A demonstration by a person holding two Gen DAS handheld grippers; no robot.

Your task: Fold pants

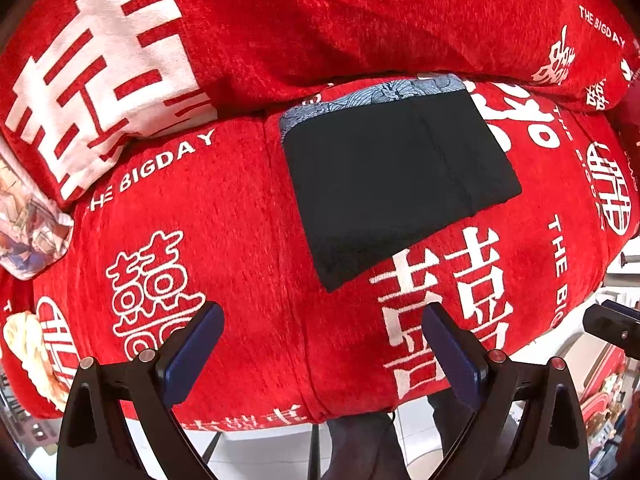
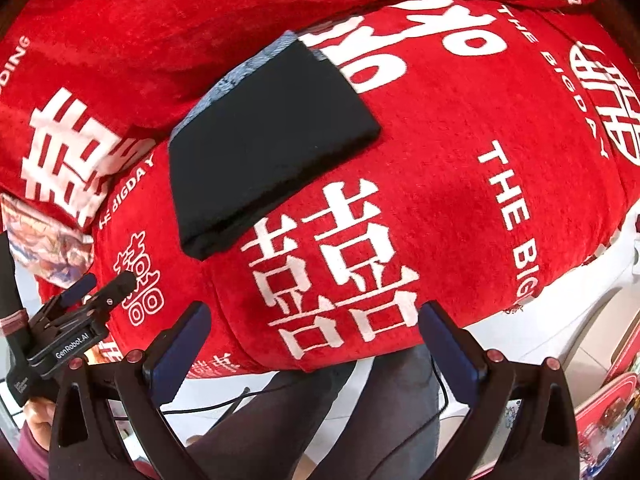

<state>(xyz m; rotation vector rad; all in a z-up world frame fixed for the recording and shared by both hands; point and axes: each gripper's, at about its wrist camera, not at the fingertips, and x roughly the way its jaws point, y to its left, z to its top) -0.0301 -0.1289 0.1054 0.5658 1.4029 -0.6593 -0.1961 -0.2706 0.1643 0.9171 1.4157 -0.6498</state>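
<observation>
My left gripper: jaws spread wide, nothing between them, it hangs over the front edge of the red cover
My right gripper: also spread wide and empty, a little off the cushion edge; my legs and a thin cable show below it
Pants: folded to a compact black rectangle, lying flat on the red cover beyond both grippers, apart from them
Step in hand: I judge the folding is finished, so I should draw both claws back without brushing the bundle; if one corner lifts, press it flat with open fingers and do not pinch
Back cushion: it stands behind the pants
Hard to see: a blue patterned cloth peeks out at the far edge of the pants; I cannot tell if it is a waistband or a separate piece; the layers under the top fold are hidden
</observation>
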